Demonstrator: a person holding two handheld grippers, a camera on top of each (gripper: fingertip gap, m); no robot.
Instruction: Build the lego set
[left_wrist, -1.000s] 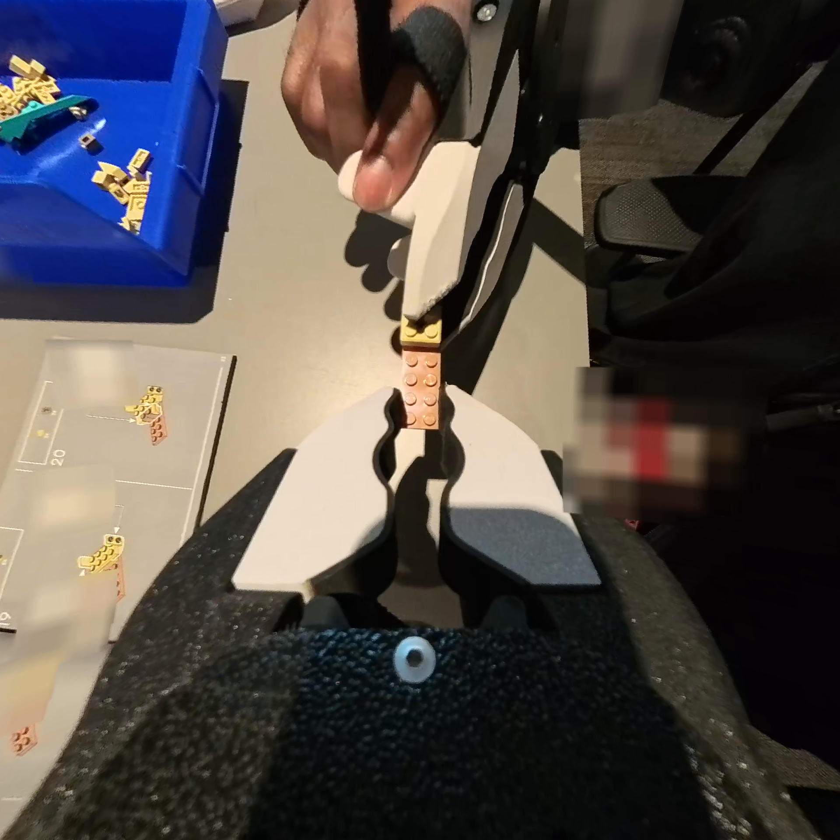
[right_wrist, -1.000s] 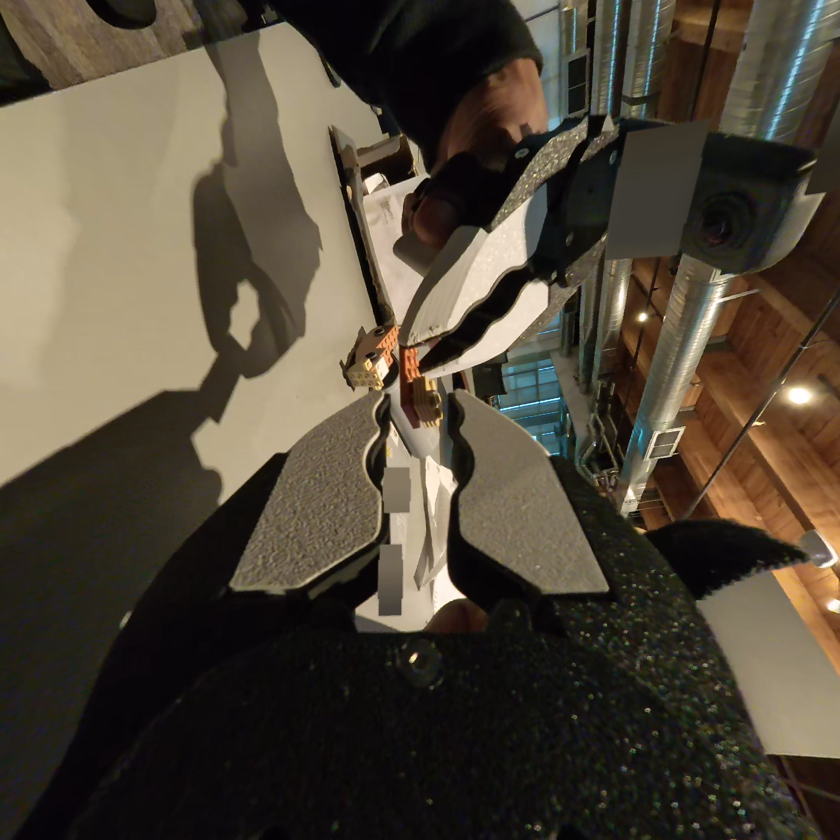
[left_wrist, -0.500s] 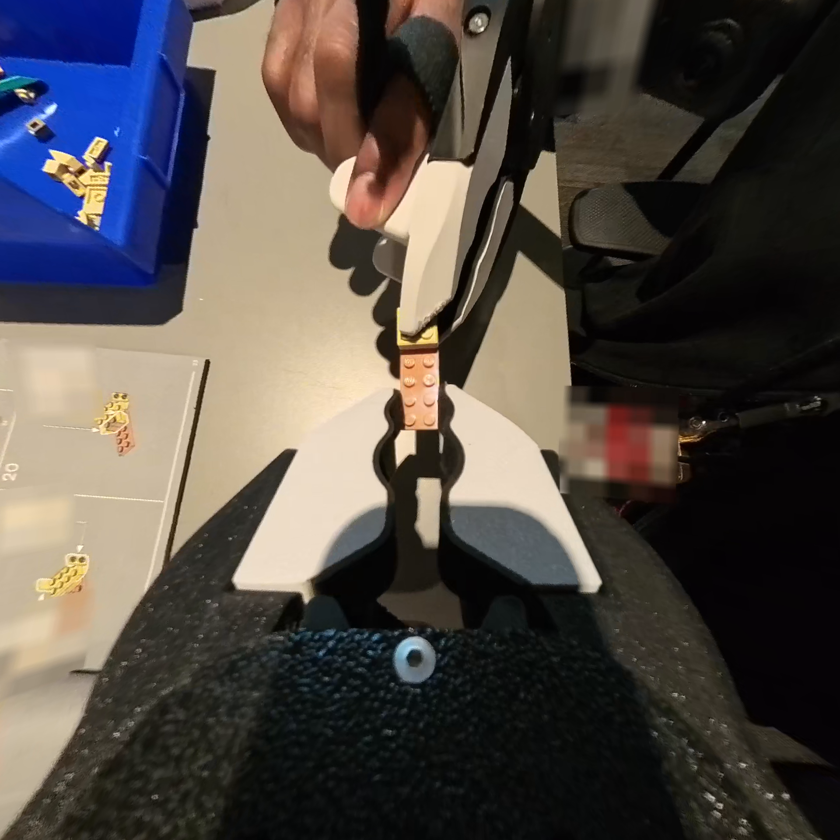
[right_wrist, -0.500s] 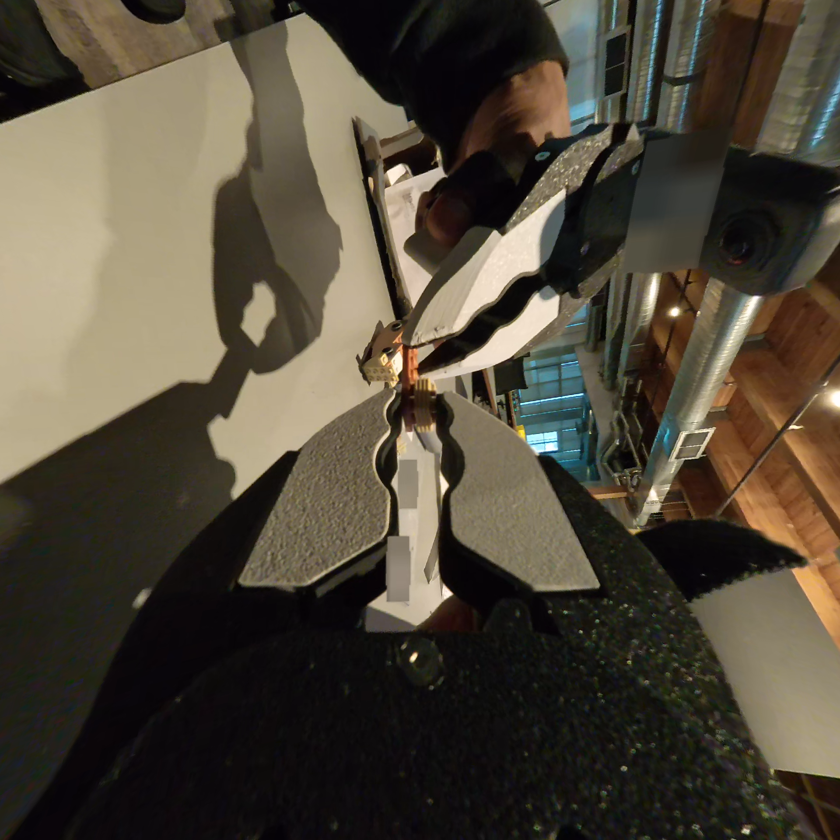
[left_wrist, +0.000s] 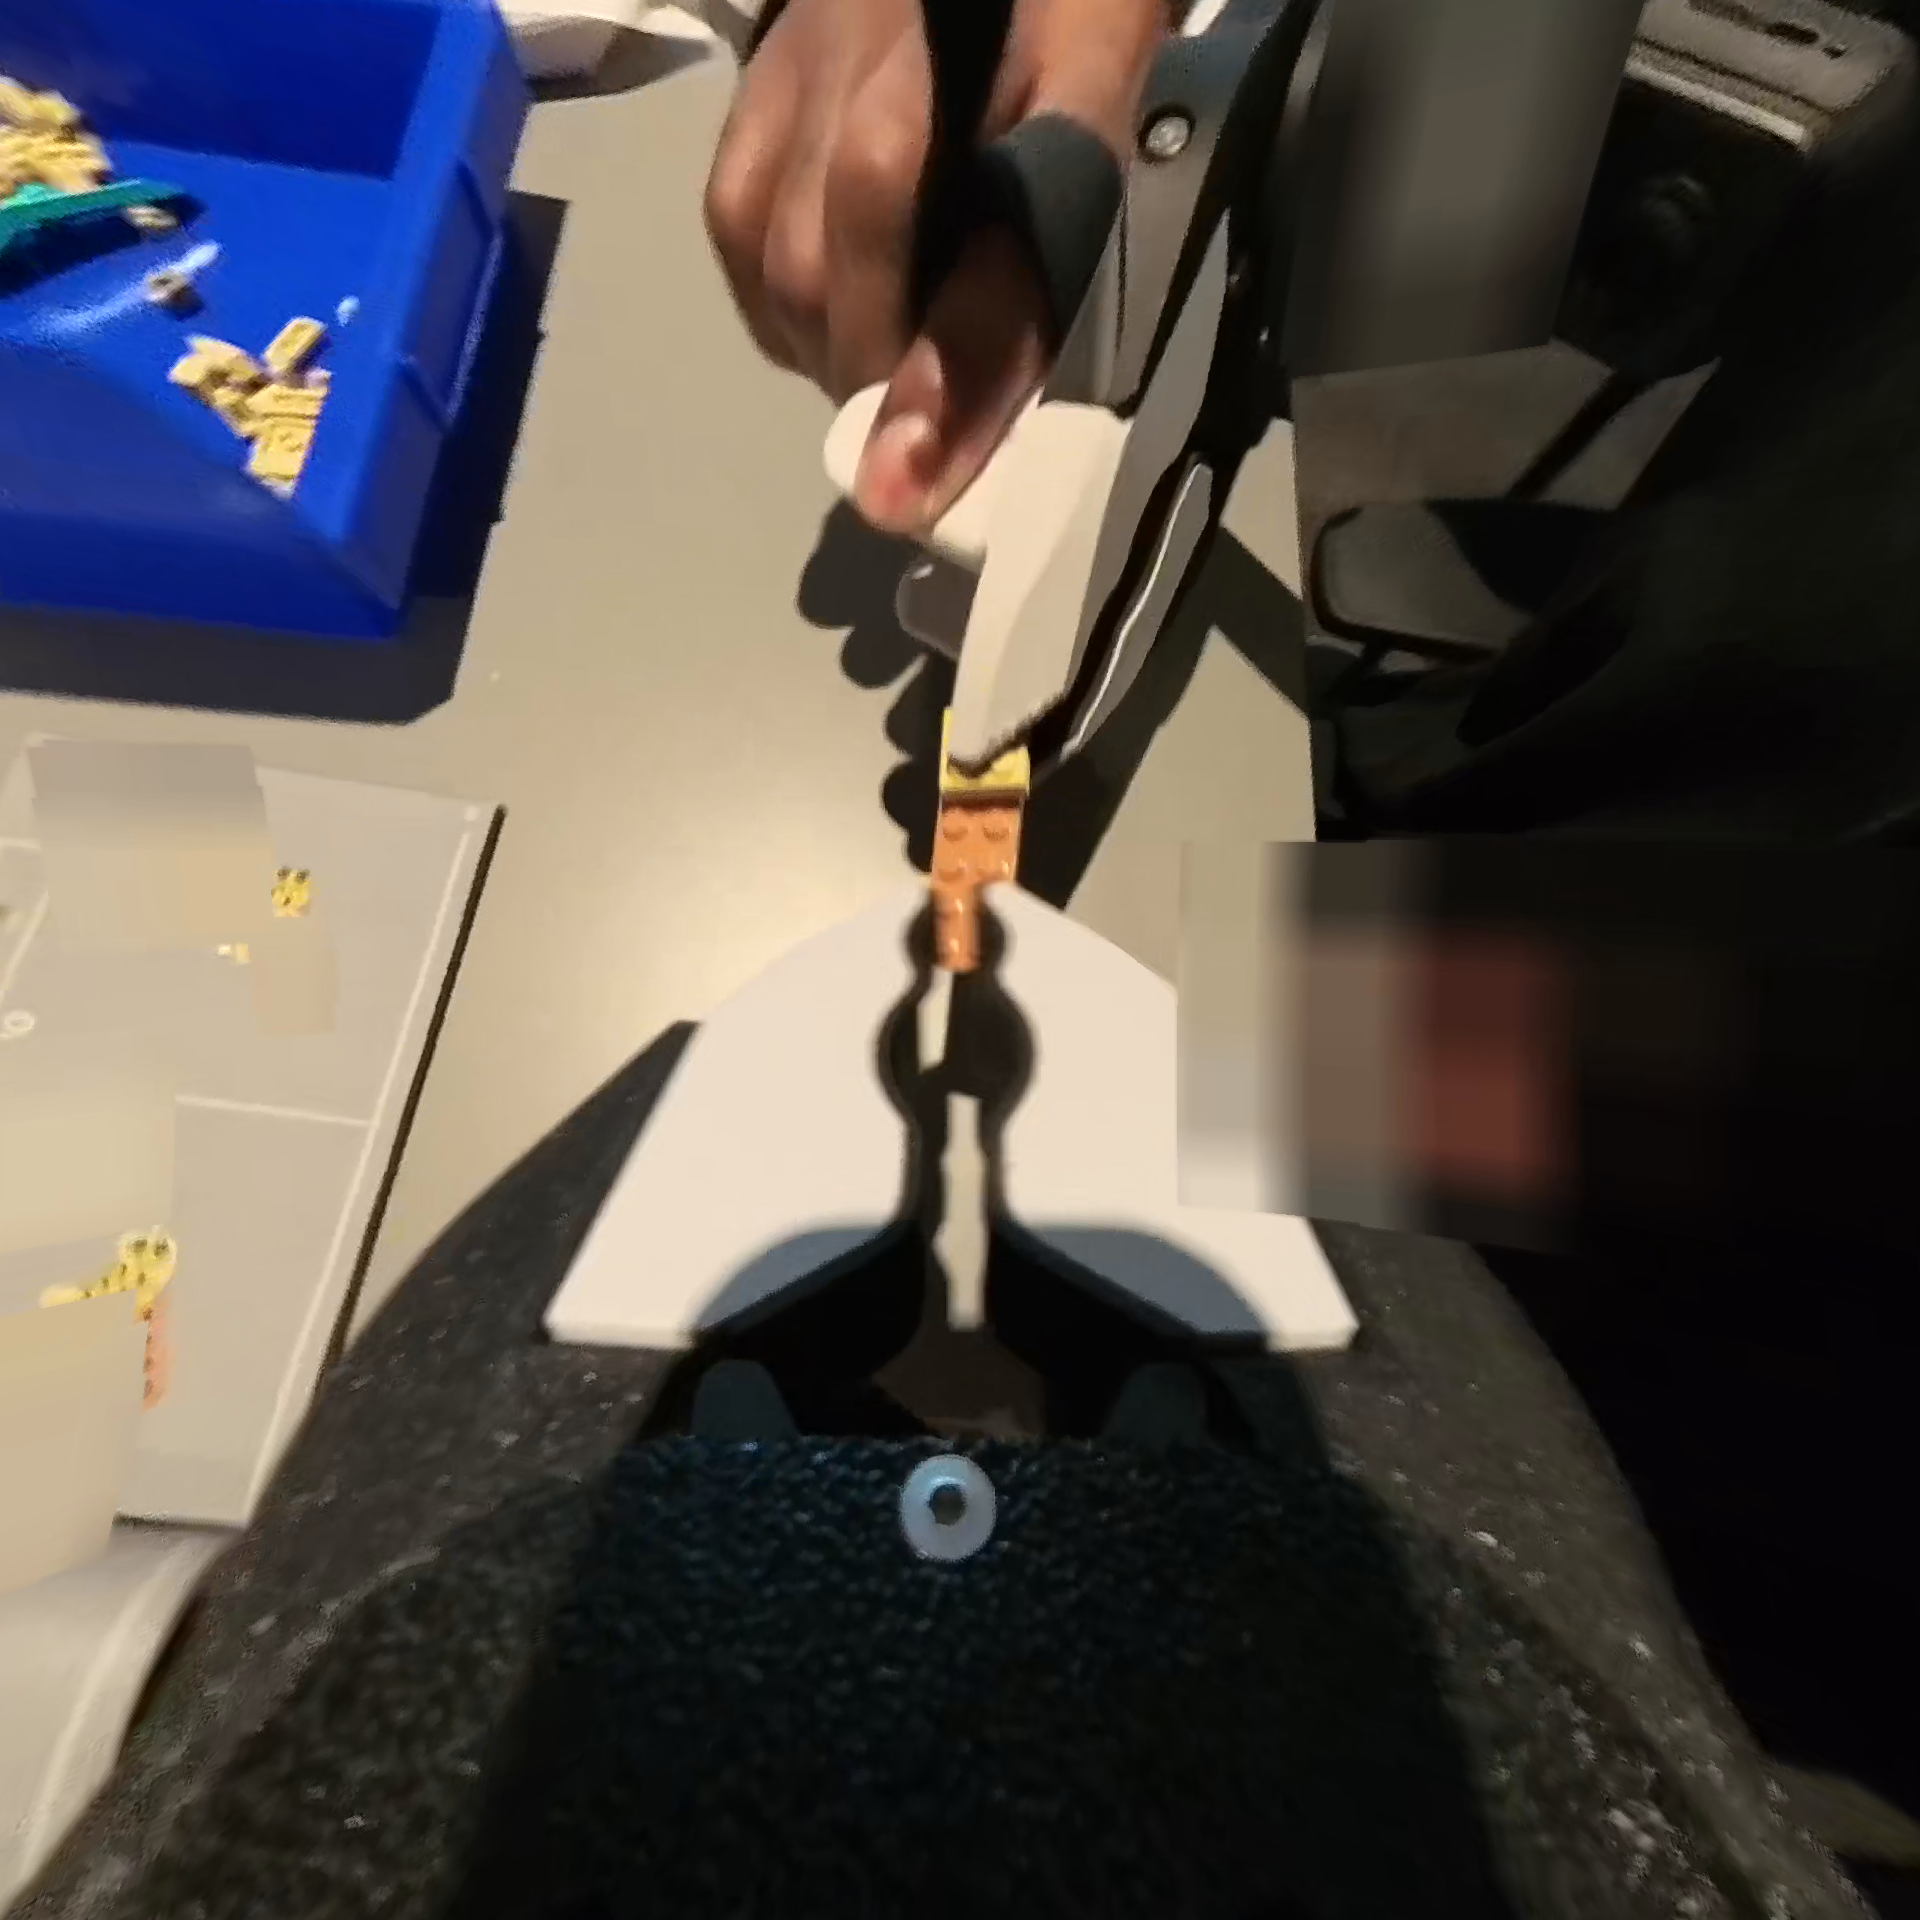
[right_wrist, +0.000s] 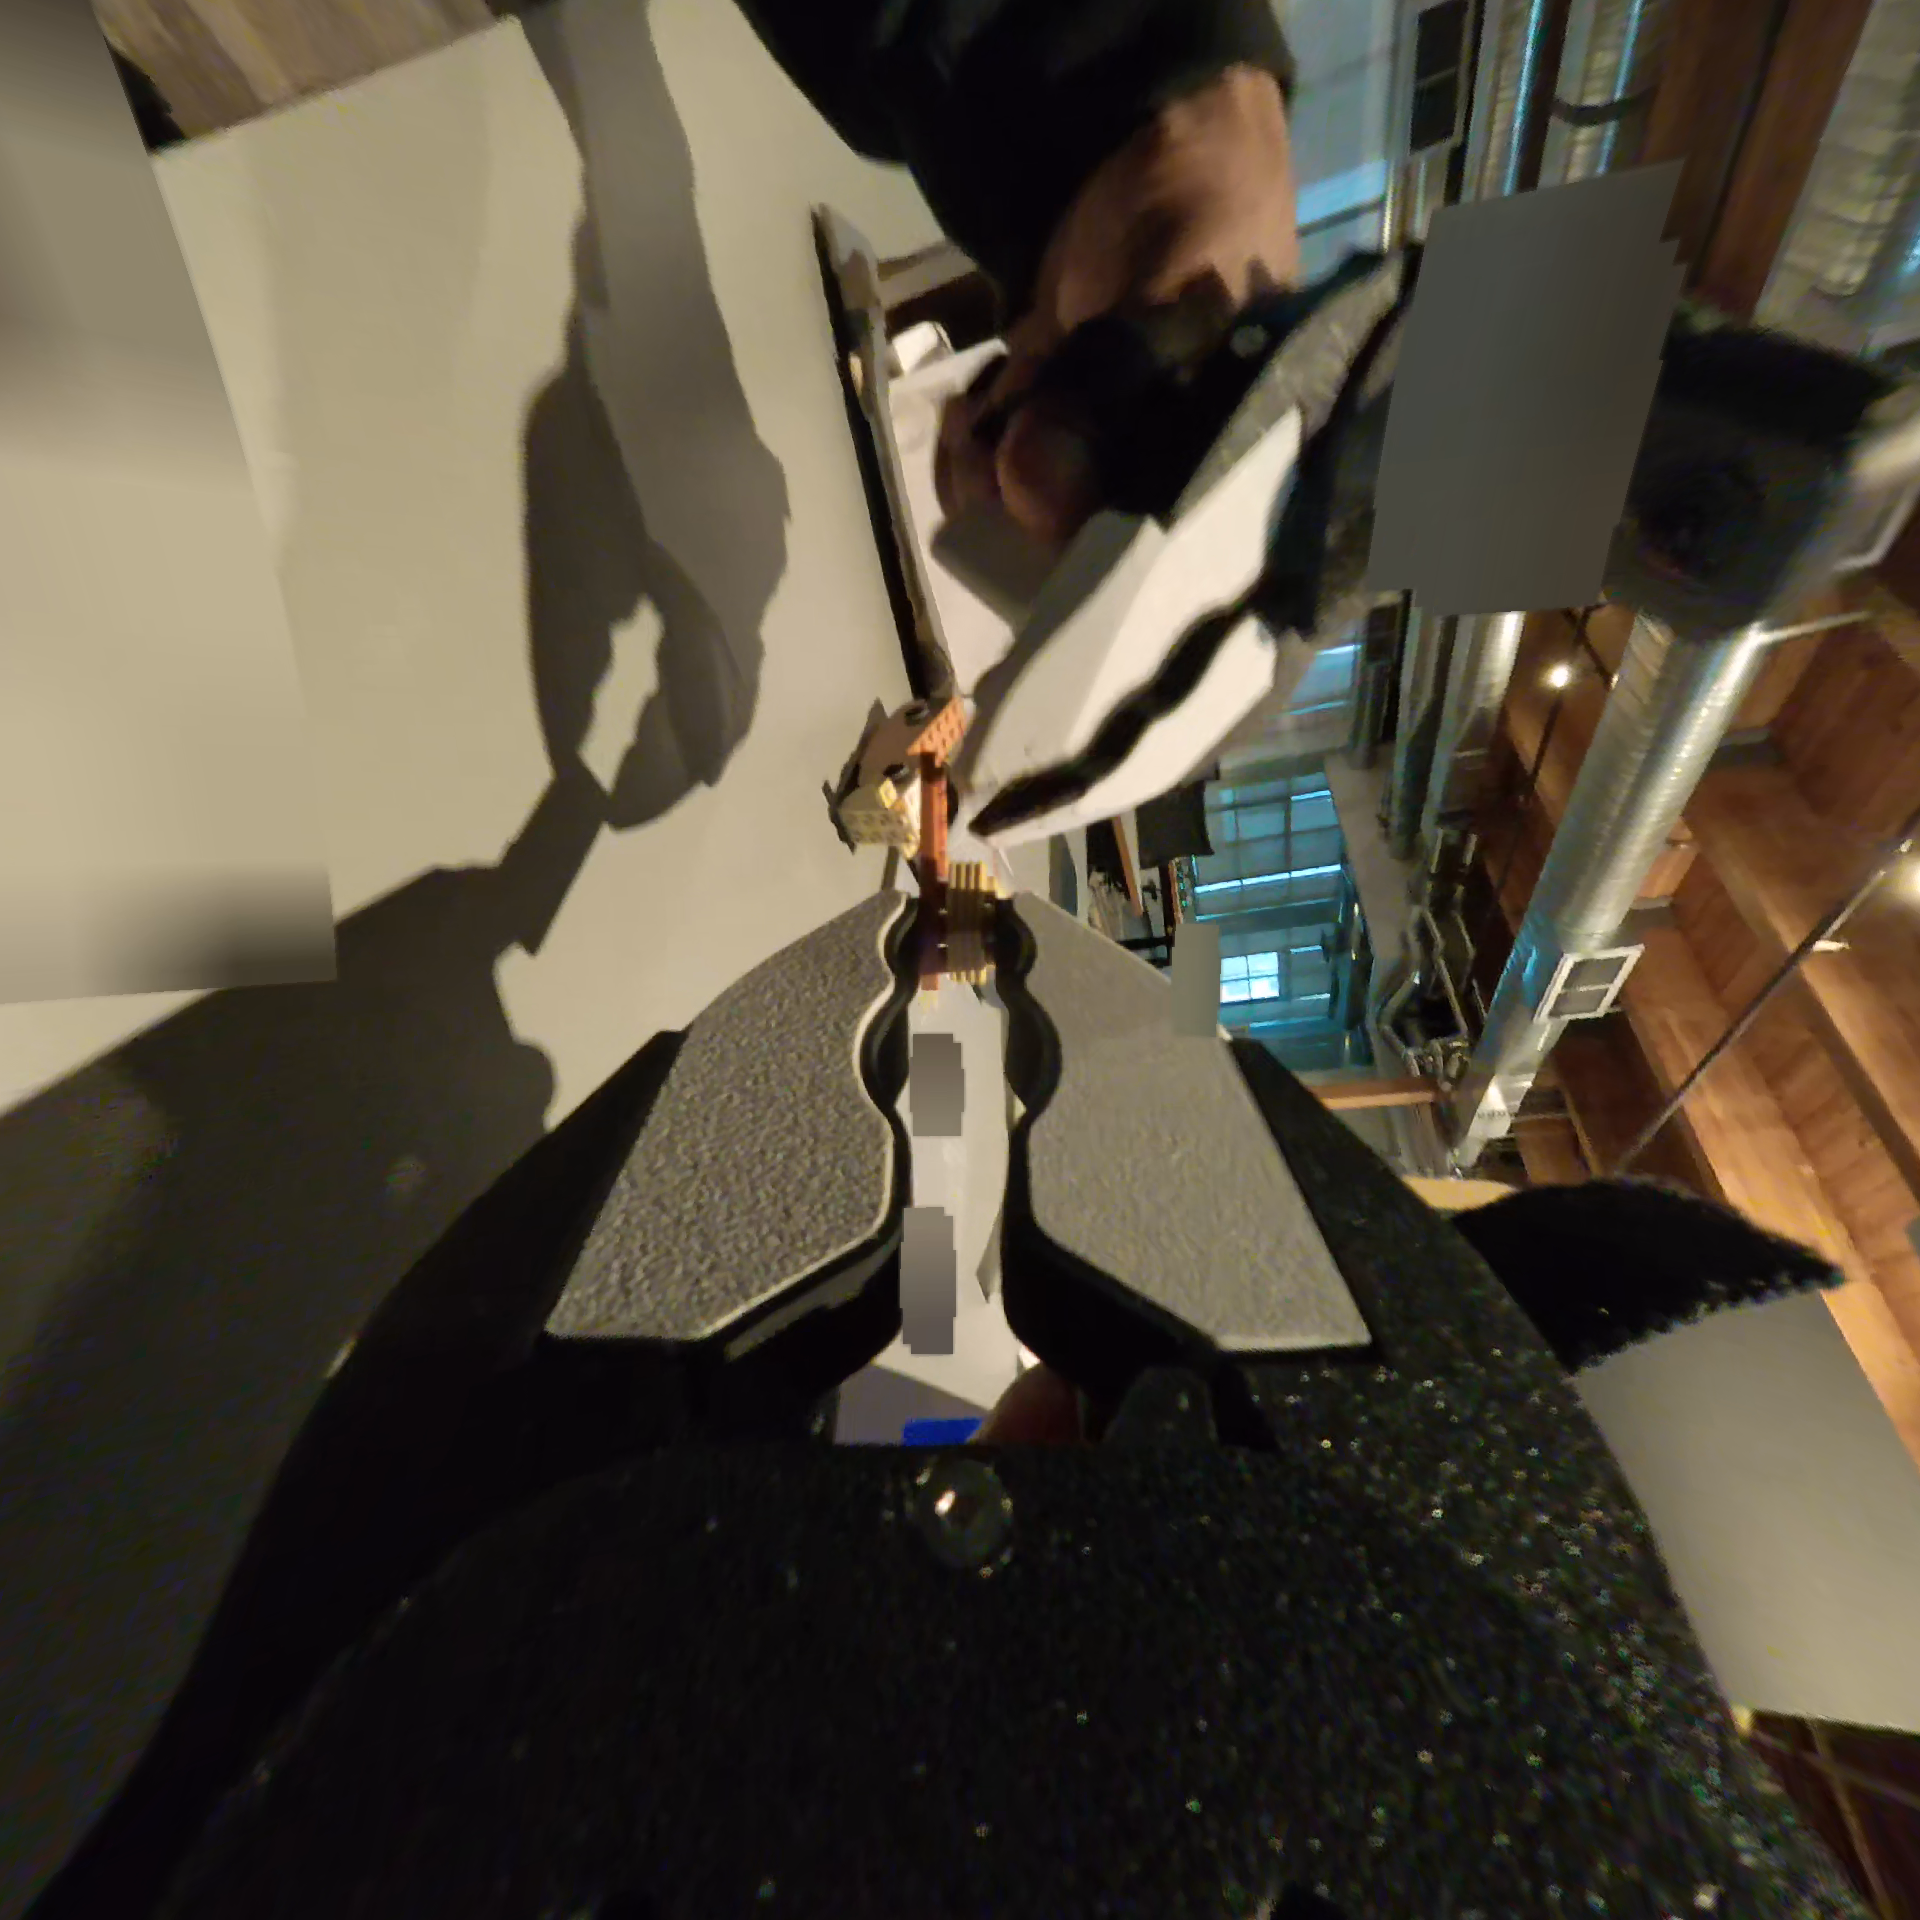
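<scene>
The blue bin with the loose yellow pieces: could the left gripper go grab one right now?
Probably not yet: the left gripper is shut on the orange plate, though the way to the blue bin looks free.

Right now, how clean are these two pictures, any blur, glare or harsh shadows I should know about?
Left wrist view: soft motion blur throughout, the hand and blue bin smeared, the orange plate studs barely readable. Right wrist view: sharper up close but strongly fisheye and tilted, with hard dark shadows across the table, and bright lamp spots on the right edge; the far claw is smeared.

A converted industrial workspace — exposed metal ducts (right_wrist: 1621, 790), timber ceiling (right_wrist: 1766, 852), grey worktable (right_wrist: 436, 436).
</scene>
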